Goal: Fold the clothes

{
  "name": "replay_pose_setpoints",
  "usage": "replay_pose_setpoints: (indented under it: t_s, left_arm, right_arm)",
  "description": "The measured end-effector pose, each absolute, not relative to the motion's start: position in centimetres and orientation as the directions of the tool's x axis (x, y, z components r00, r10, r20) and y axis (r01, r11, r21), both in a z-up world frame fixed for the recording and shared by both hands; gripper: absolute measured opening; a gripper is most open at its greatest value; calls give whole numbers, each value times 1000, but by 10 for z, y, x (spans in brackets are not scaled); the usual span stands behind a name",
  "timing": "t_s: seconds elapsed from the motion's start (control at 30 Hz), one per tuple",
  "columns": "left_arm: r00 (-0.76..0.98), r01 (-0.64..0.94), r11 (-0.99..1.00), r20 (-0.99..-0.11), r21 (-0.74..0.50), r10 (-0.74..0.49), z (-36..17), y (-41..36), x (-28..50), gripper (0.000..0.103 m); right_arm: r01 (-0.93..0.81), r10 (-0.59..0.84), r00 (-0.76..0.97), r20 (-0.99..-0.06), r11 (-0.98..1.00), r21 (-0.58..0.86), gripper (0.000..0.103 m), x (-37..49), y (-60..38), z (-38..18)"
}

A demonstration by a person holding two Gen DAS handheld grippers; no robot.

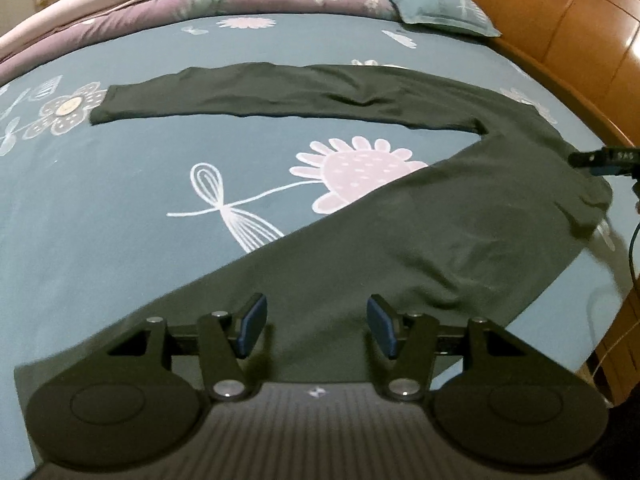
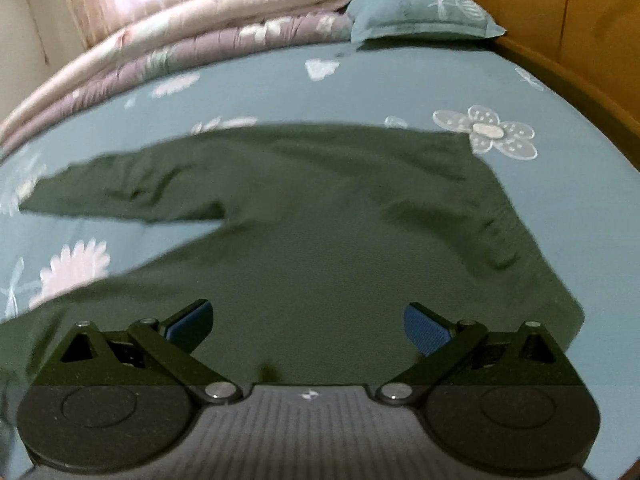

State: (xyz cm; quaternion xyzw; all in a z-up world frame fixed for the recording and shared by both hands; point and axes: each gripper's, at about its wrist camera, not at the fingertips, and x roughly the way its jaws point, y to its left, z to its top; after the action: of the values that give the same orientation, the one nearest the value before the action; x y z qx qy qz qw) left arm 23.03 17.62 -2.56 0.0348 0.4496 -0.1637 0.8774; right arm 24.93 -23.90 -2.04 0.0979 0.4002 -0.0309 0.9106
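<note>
Left wrist view: the left gripper hangs over the shirt, jaws apart, holding nothing. The shirt lies flat on the bedsheet, one sleeve stretched out leftward. Right wrist view: the right gripper is spread wide above the shirt body, empty.

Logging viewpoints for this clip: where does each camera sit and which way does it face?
Left wrist: on the left hand-held gripper, open, facing across the dark green shirt along its sleeve.
Right wrist: on the right hand-held gripper, open, facing over the shirt's body toward the pillow.
Both show shirt, floral bedsheet, folded quilts.
</note>
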Motion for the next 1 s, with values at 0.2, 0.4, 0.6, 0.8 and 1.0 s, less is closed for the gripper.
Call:
replay_pose_setpoints:
  t_s: [0.2, 0.4, 0.6, 0.8, 1.0]
  left_arm:
    - [616, 237, 972, -775, 11, -141, -10, 151, 224, 57]
    - [655, 157, 985, -754, 73, -48, 2, 114, 218, 63]
    - [663, 101, 991, -749, 89, 0, 6, 80, 216, 63]
    - [669, 76, 993, -743, 89, 16, 12, 61, 220, 63]
    - [664, 77, 993, -747, 91, 17, 12, 50, 226, 63]
  right_arm:
    - [114, 72, 744, -665, 966, 232, 103, 288, -292, -10]
    - [118, 136, 763, -631, 932, 343, 103, 361, -346, -14]
    - [202, 121, 662, -740, 922, 331, 103, 428, -377, -63]
    - [142, 114, 666, -737, 951, 275, 103, 464, -393, -69]
    - [78, 231, 663, -712, 925, 373, 103, 461, -412, -43]
